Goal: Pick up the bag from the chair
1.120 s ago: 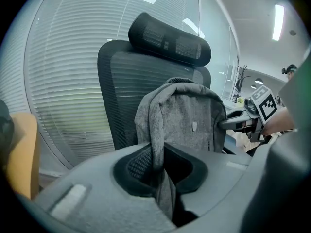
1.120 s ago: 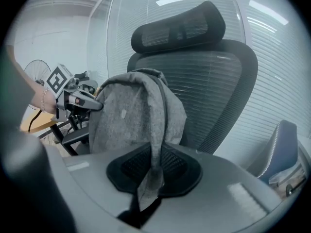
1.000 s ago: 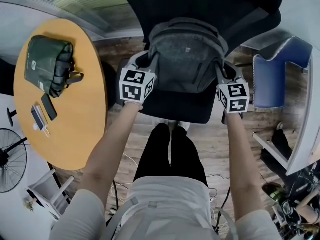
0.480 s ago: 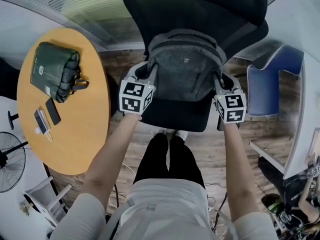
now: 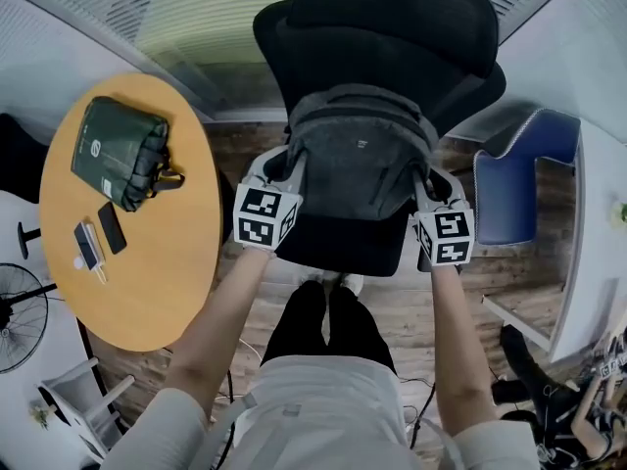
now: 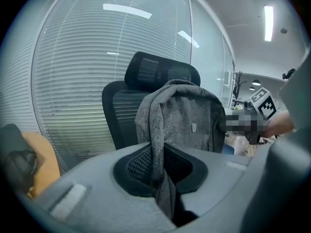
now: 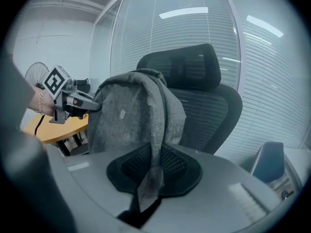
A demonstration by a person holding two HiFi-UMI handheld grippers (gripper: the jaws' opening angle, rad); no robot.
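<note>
A grey backpack [image 5: 359, 153] hangs upright in front of the black office chair [image 5: 382, 27], held from both sides. My left gripper [image 5: 279, 167] is shut on the bag's left shoulder strap [image 6: 156, 144], which runs down between its jaws. My right gripper [image 5: 431, 184] is shut on the right shoulder strap [image 7: 154, 144] in the same way. The backpack [image 6: 187, 123] shows against the chair back in the left gripper view, and the backpack [image 7: 129, 115] shows the same way in the right gripper view. The bag's bottom and the seat under it are hidden.
A round orange table [image 5: 147, 262] stands at the left with a dark green bag [image 5: 120, 151], a phone [image 5: 110, 228] and a small device [image 5: 86, 246]. A blue chair [image 5: 509, 189] is at the right, a fan [image 5: 15, 321] at the far left. Glass walls with blinds are behind.
Both grippers, still shut on the straps, have drawn closer to the person with the backpack. The chair now shows more of its back and headrest above the bag.
</note>
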